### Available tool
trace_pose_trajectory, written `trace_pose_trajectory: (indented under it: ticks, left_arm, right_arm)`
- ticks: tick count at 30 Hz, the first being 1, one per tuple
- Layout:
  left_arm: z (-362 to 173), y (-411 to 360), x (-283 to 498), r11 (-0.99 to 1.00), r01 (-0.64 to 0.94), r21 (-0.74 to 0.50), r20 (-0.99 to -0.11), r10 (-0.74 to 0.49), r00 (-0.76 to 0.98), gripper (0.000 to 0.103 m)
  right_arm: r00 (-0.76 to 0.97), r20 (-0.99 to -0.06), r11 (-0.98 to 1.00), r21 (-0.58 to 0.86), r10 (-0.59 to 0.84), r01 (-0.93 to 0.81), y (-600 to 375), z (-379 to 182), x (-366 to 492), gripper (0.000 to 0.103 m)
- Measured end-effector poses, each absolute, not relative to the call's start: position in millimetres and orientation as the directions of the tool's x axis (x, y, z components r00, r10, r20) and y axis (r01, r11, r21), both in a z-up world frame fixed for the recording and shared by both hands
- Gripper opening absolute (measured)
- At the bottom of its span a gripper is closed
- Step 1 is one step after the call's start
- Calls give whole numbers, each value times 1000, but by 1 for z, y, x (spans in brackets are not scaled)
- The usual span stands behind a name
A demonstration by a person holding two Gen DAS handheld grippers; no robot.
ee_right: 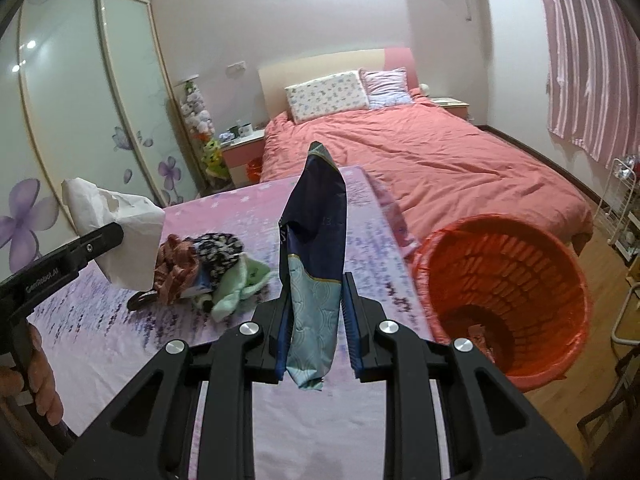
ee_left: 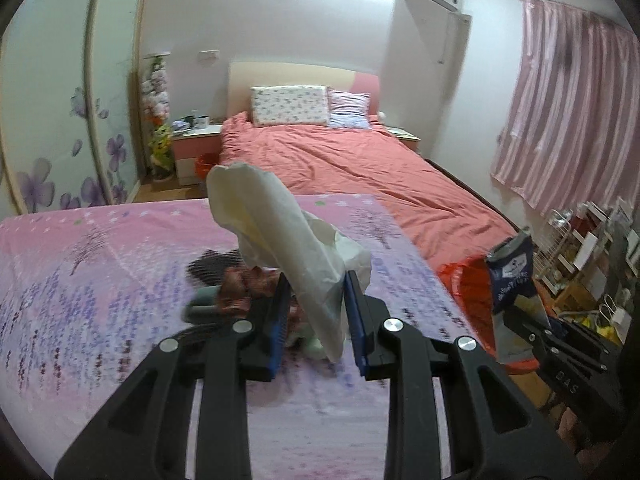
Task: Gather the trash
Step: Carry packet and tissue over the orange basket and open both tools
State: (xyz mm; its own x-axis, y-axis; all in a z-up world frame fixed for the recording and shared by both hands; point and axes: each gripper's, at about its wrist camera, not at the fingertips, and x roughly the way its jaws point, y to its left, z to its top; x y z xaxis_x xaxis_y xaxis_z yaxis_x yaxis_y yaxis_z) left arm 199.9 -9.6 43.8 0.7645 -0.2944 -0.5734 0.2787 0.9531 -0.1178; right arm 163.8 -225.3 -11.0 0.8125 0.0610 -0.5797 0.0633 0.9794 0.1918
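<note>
While left gripper [ee_left: 316,312] pinches white tissue [ee_left: 280,232], right gripper [ee_right: 316,316] clamps blue wrapper [ee_right: 316,248], lettering unreadable.

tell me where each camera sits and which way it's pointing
Left wrist: on the left gripper, facing the bed; its fingers pinch a white tissue, the right gripper at the right edge.
Right wrist: on the right gripper, facing the bed too; it pinches a blue wrapper, left gripper and hand at left.
Shared: pink table, red bin.
</note>
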Motion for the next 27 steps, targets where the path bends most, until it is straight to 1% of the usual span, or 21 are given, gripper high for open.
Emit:
trace_pose_trajectory:
  ticks: [8, 16, 21, 27]
  left_arm:
    - [40, -74, 192, 901, 415, -123, -572, -406, 712, 27]
    - [32, -147, 187, 831, 540, -134, -578, -509, 638, 27]
    - [19, -188, 187, 788, 600, -137, -597, -549, 585, 27]
    - [-1, -236, 197, 752, 644, -143, -629, -571, 528, 28]
  right_arm:
    - [819, -573, 971, 187, -13, 146, -277, -10, 154, 23]
    - [815, -576, 946, 223, -66, 234, -332, -19, 153, 23]
    - [806, -586, 929, 246, -84, 276, -360, -26, 157, 23]
    - [796, -596, 914, 259, -102, 312, -385, -36, 166, 23]
